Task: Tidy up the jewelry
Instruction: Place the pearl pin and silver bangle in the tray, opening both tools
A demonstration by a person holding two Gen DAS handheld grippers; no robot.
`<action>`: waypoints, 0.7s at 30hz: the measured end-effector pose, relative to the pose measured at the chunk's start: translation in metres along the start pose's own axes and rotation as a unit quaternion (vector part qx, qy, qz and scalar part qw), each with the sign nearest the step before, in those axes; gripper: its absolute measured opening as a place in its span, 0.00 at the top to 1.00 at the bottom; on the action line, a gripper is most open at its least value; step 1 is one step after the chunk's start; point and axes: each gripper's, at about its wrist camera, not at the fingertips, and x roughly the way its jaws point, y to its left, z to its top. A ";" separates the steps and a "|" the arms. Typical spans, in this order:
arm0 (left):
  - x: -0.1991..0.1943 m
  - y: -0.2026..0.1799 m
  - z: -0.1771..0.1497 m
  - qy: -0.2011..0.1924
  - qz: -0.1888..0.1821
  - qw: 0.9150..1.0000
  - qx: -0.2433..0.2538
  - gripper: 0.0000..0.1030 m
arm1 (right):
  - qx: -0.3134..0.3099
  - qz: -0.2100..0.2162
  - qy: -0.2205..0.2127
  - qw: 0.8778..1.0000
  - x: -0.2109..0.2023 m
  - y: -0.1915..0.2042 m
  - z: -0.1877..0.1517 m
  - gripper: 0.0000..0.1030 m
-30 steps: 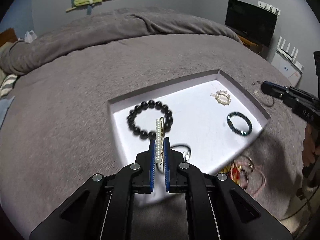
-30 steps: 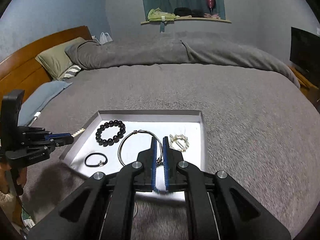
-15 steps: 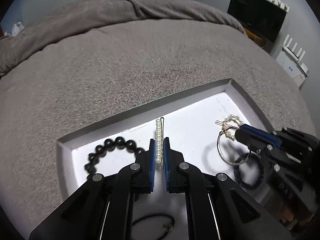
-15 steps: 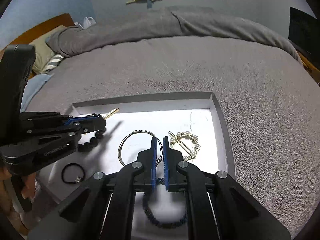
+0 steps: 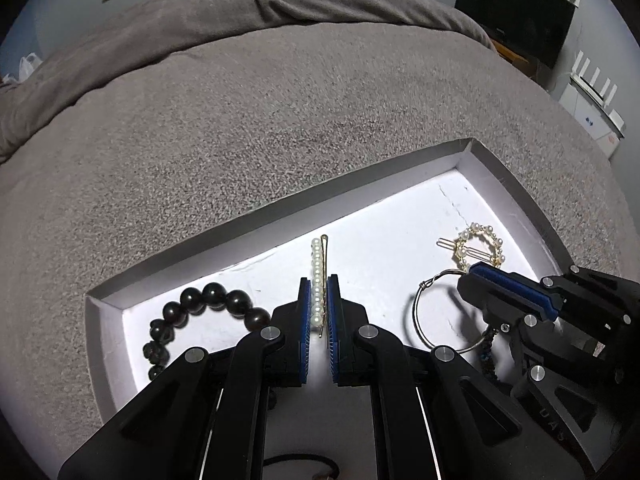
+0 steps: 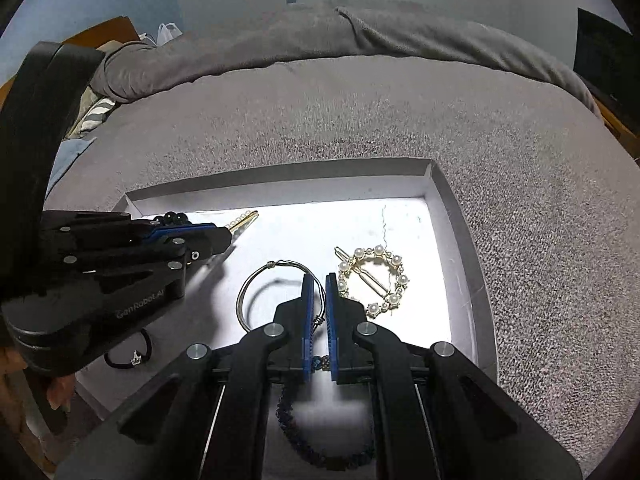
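Observation:
A white tray (image 5: 360, 184) (image 6: 452, 216) lies on a grey bed. My left gripper (image 5: 319, 285) (image 6: 228, 237) is shut on a pearl hair pin (image 5: 318, 268) (image 6: 244, 220), held over the tray's left half. My right gripper (image 6: 317, 280) (image 5: 474, 270) is shut on a thin silver bangle (image 6: 256, 284) (image 5: 420, 320) low over the tray's middle. In the tray lie a black bead bracelet (image 5: 208, 308), a round pearl hair clip (image 5: 480, 246) (image 6: 374, 280), a dark blue beaded bracelet (image 6: 320, 456) and a black hair tie (image 6: 132, 356).
The grey blanket (image 5: 280, 100) spreads around the tray on all sides. A dark screen (image 5: 516, 20) and a white router (image 5: 596, 96) stand at the far right. Pillows (image 6: 92, 116) lie at the bed's head on the left. A hand (image 6: 60, 392) holds the left gripper.
Both grippers came forward and down over the tray, still shut on the pearl pin and the bangle. They now hang side by side, and the right gripper has come into the left wrist view.

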 end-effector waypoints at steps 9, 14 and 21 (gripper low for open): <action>0.005 0.000 -0.001 0.004 0.004 1.000 0.003 0.91 | -0.002 0.000 0.010 1.000 0.006 0.000 -0.003 0.94; 0.004 0.000 -0.001 0.001 0.003 1.000 0.001 0.91 | -0.005 0.001 0.010 1.000 0.004 0.001 -0.003 0.94; -0.009 0.003 -0.004 -0.023 -0.003 1.000 -0.007 0.76 | 0.007 0.009 -0.011 1.000 -0.018 -0.010 -0.007 0.94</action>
